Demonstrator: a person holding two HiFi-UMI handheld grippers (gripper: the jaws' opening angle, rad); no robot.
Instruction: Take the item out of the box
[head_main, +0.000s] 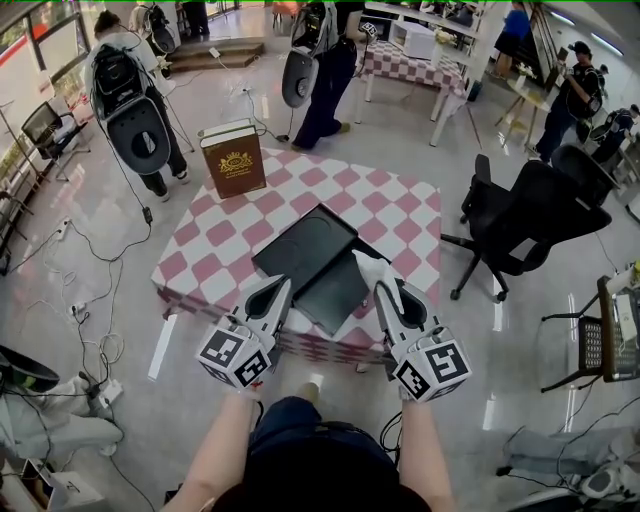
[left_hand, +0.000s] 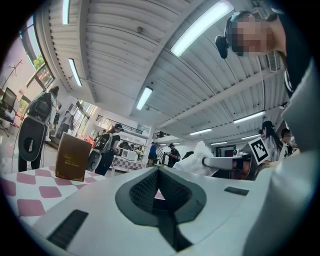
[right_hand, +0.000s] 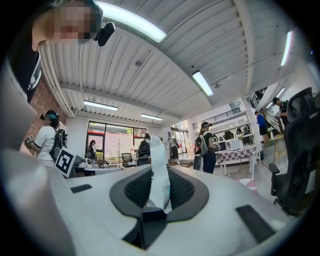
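At the far left corner of the checkered table (head_main: 400, 210) a brown box (head_main: 232, 158) stands upright; nearer, the left gripper (head_main: 280, 290) has its jaws pressed together on nothing. Right of it lies a flat black case (head_main: 305, 245), its near edge hidden behind both grippers. Above the case's right edge the right gripper (head_main: 382, 285) pinches a white item (right_hand: 159, 170), too crumpled to identify.

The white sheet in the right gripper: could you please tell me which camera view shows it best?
The right gripper view: the white sheet stands upright, clamped between the jaws. The left gripper view shows the sheet crumpled, from the side; the head view shows only its small white tip.
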